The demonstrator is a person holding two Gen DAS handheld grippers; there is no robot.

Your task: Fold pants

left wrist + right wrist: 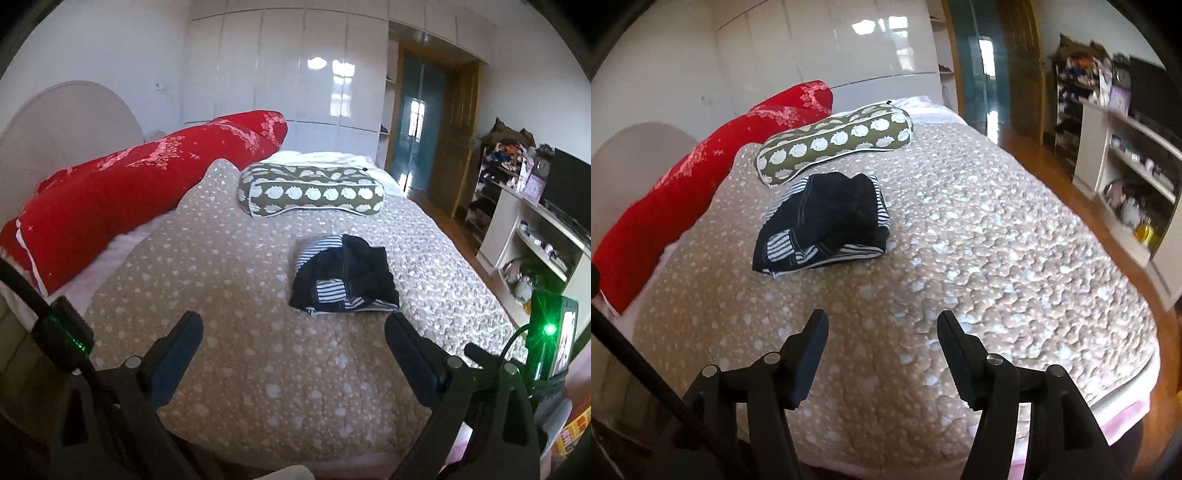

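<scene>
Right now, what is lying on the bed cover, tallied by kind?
Pants, dark denim with striped lining, in a bundle: 1
Olive pillow with white prints: 1
Red bolster along the far side: 1
Total: 3

red bolster (122, 184) and patterned pillow (310, 190) on a speckled quilt (221, 332).

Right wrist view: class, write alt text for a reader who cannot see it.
Dark pants with striped lining lie bunched on a beige spotted quilt, untouched. The right tool hovers open above the quilt, short of them; an olive patterned pillow lies behind.
</scene>
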